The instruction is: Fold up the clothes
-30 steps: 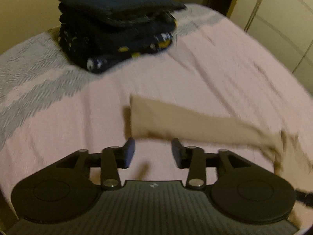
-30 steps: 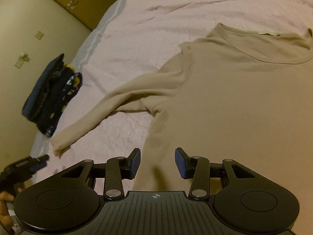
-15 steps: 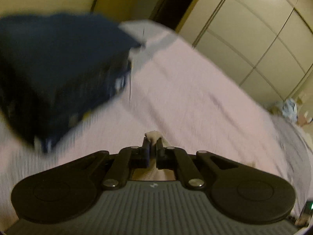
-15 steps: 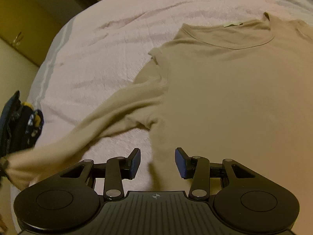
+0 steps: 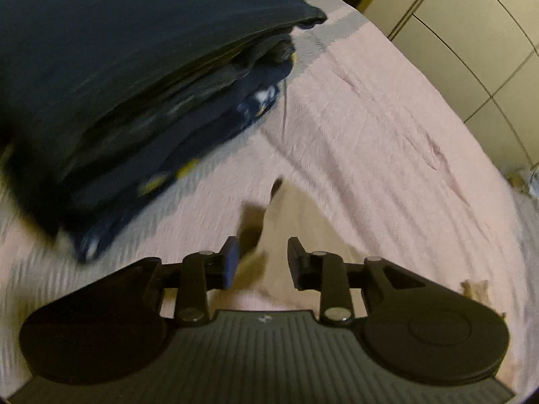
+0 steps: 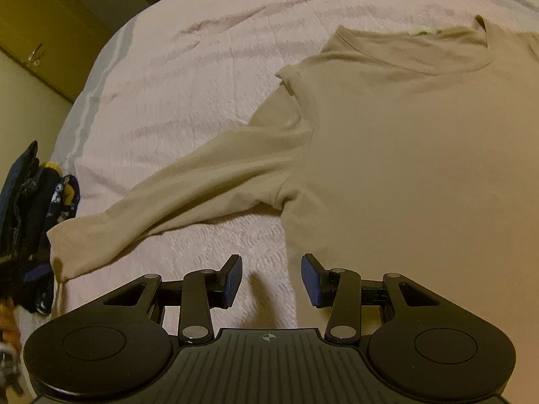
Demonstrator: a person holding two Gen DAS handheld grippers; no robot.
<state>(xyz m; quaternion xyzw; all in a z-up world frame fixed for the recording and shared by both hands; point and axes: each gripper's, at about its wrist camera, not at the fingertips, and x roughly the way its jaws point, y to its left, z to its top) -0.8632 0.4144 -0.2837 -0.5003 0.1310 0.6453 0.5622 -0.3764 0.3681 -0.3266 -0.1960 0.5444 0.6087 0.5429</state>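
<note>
Beige long-sleeved cotton shirt (image 6: 404, 168) lies flat on the pink textured bedspread (image 6: 202, 67), sleeve stretched out toward a stack of dark navy folded clothes (image 6: 30, 208). Right gripper (image 6: 271, 279) hovers over the shirt's side edge, jaws apart, nothing between them.

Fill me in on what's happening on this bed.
A person with a claw in each hand is folding a beige long-sleeved shirt spread on the pink bedspread. The left claw has just been opening over the sleeve's cuff beside a stack of dark folded clothes. The right claw hangs open at the shirt's side.
</note>
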